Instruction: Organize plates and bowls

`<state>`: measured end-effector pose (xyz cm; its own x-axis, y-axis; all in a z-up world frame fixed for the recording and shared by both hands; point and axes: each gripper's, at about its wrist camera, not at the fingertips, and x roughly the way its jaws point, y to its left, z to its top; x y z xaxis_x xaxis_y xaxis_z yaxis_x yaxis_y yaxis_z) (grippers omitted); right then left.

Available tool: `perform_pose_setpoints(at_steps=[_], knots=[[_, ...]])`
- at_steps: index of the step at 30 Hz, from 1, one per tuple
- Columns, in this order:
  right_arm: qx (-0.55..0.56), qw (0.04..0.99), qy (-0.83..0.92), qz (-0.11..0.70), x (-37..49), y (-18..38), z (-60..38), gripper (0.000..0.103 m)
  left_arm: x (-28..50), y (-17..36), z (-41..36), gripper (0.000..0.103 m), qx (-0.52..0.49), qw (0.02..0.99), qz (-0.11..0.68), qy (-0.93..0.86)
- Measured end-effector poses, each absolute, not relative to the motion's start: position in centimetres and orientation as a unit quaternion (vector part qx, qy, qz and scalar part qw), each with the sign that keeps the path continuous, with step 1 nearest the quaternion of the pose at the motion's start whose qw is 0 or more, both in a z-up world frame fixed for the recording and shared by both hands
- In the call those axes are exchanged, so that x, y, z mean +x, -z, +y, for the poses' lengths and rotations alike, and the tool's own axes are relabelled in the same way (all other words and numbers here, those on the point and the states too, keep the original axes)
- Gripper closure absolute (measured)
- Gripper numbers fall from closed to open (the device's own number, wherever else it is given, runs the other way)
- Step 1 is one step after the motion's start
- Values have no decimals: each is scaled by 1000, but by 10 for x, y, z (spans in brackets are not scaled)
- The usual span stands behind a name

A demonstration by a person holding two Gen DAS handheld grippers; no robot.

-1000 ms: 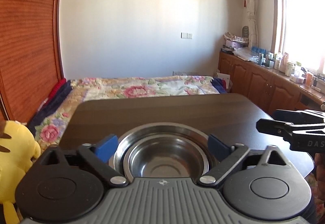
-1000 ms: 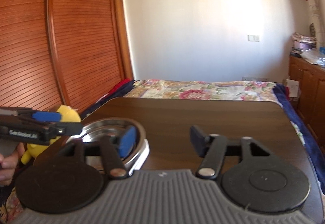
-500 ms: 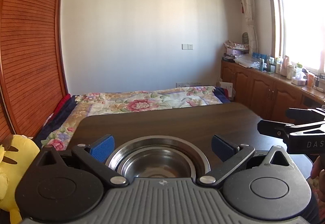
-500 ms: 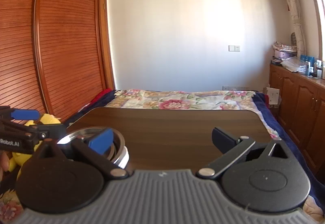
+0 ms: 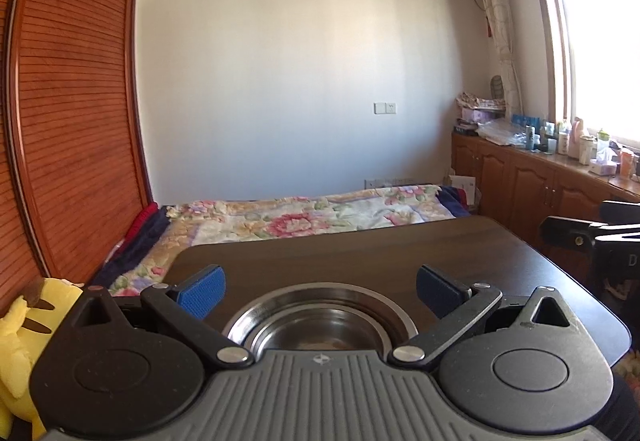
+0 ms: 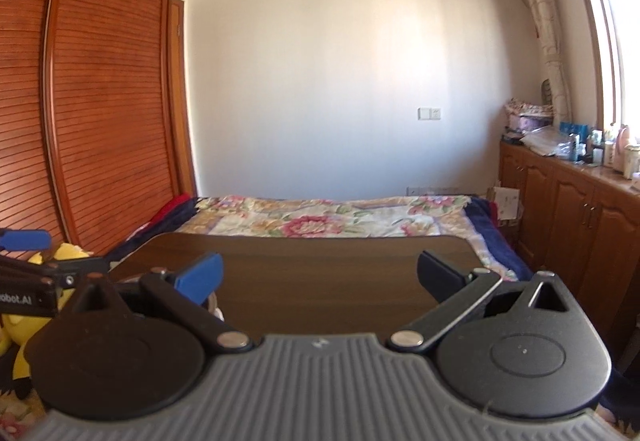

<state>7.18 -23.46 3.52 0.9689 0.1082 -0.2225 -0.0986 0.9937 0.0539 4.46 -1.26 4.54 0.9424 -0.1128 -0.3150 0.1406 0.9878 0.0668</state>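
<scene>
A stack of steel bowls (image 5: 320, 325) sits on the dark wooden table (image 5: 360, 253) near its front edge. My left gripper (image 5: 318, 287) is open and empty, raised above and behind the bowls, fingers spread wide either side. My right gripper (image 6: 320, 275) is open and empty over the table's right half. In the right wrist view only a sliver of the bowls' rim (image 6: 216, 311) shows behind the left finger. The left gripper also shows at that view's left edge (image 6: 28, 273), and the right gripper at the left wrist view's right edge (image 5: 592, 241).
A bed with a floral quilt (image 5: 304, 219) lies beyond the table. A yellow plush toy (image 5: 16, 337) sits left of the table. Wooden wardrobe doors (image 6: 80, 101) stand on the left, and a cluttered wooden cabinet (image 5: 560, 177) runs along the right wall.
Both grippers have opened wider and pulled up and back from the bowls. The bowls now sit lower in the left view and are nearly hidden in the right view.
</scene>
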Motion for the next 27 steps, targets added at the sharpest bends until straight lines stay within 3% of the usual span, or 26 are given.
perform_pose_setpoints(at_steps=[27], knots=[[22,994,-33,103,60,-24,-241,0,29,-37,-10,0,44,988,143,38]])
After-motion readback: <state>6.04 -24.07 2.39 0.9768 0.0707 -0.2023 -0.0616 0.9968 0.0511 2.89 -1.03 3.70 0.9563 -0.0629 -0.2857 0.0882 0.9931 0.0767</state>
